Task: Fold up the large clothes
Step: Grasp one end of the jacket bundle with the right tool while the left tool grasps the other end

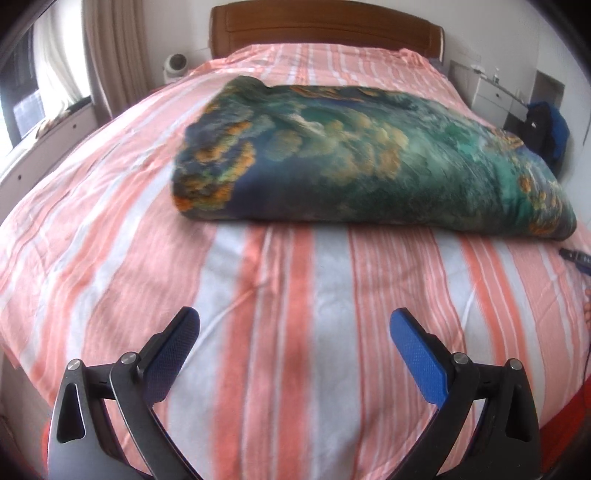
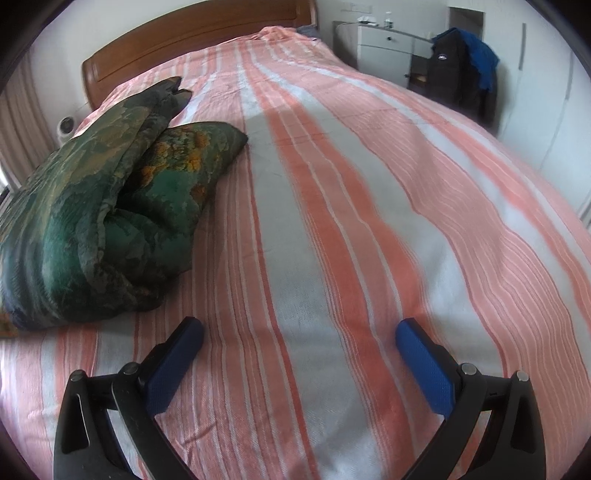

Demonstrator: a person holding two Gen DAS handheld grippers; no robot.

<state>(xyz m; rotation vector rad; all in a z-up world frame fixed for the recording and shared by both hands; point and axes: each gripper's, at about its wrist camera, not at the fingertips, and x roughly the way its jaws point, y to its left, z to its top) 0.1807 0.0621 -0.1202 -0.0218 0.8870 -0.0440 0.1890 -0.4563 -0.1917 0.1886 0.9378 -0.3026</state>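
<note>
A large green, blue and orange patterned cloth [image 1: 362,155] lies folded in a thick bundle across the middle of the bed. In the right wrist view the same cloth [image 2: 96,206] shows end-on at the left, its layers stacked. My left gripper [image 1: 295,325] is open and empty, hovering over the striped sheet in front of the bundle. My right gripper [image 2: 299,332] is open and empty, to the right of the bundle's end, apart from it. A small part of the right gripper [image 1: 576,256] shows at the left wrist view's right edge.
The bed has a pink and white striped sheet [image 1: 258,332] and a brown wooden headboard [image 1: 325,26]. A white cabinet [image 2: 388,48] and a dark and blue jacket [image 2: 465,70] stand at the far right. A small white fan [image 1: 175,66] and curtains [image 1: 114,48] are at the left.
</note>
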